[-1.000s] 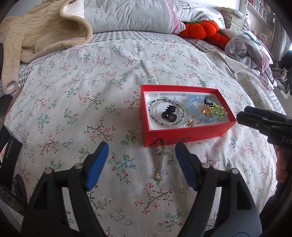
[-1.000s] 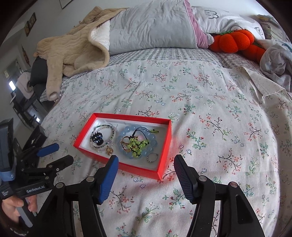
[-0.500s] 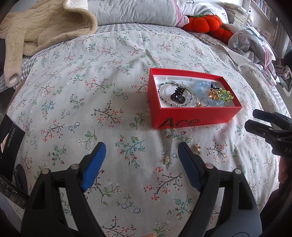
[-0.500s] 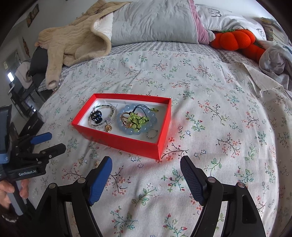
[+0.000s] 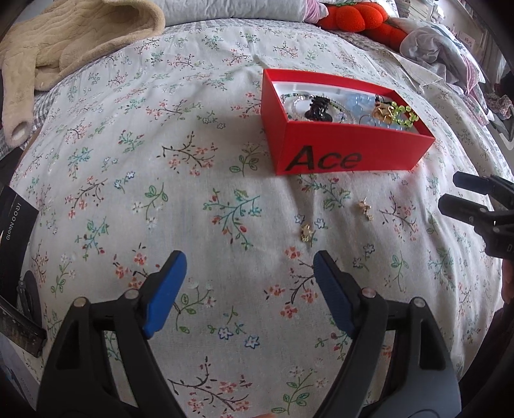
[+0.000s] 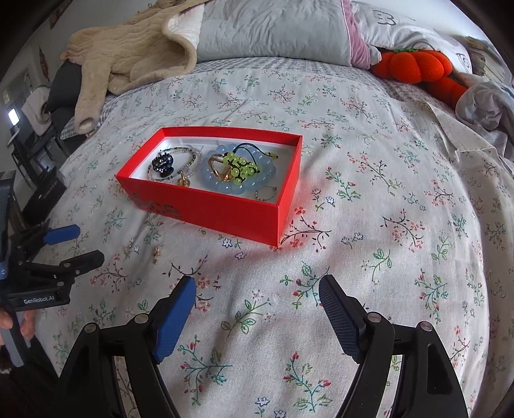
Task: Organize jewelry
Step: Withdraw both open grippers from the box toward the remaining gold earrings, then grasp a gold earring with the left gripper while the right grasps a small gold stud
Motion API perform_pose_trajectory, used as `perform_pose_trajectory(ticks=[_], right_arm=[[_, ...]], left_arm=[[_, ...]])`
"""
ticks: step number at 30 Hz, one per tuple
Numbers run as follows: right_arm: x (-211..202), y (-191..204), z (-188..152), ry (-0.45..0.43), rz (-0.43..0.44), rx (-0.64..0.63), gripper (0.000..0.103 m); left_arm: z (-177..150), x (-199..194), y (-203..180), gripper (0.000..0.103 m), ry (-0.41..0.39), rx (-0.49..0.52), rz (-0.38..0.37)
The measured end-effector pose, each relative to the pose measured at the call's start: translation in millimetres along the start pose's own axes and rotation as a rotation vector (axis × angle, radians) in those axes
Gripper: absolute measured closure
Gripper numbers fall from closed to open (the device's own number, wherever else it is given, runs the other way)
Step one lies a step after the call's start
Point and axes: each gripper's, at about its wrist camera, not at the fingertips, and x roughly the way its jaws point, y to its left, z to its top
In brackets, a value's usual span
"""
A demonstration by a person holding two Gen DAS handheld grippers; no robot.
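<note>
A floral bedspread covered the bed, white cloth printed with small sprigs and blossoms. At the head lay a grey pillow, a beige fleece garment with one sleeve hanging toward the edge, and an orange pumpkin plush; crumpled pale clothing was heaped on the far right side. A black box sat at the left margin of the left wrist view.

On the bedspread stood an open red box with "Ace" printed on its near wall. Inside it lay a pale blue bead bracelet, a green bead bracelet resting on top of that, a gold ring beside it, thin beaded bracelets around a dark hair clip, and a small silver ring in the near corner. Two small gold earrings lay loose on the cloth just in front of the box: one earring ahead of the left gripper's fingers, the second earring a little to its right.

The left gripper hovered low over the bedspread, its blue-padded fingers spread wide and holding nothing. The right gripper was likewise wide apart and empty, aimed at the box's near right corner, above bare cloth.
</note>
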Motion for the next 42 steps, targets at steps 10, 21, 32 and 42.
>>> perform_pose_trajectory(ticks=[10, 21, 32, 42], right_arm=[[23, 21, -18, 0.077, -0.025, -0.097, 0.023], [27, 26, -18, 0.082, -0.025, -0.105, 0.023], [27, 25, -18, 0.083, -0.021, -0.105, 0.023], [26, 32, -15, 0.075, -0.023, -0.098, 0.023]], left_arm=[[-11, 11, -7, 0.022, 0.021, 0.05, -0.052], [-2, 18, -25, 0.066, 0.013, 0.075, -0.206], [7, 27, -26, 0.083, 0.007, 0.042, -0.193], [6, 22, -24, 0.094, -0.01, 0.018, -0.128]])
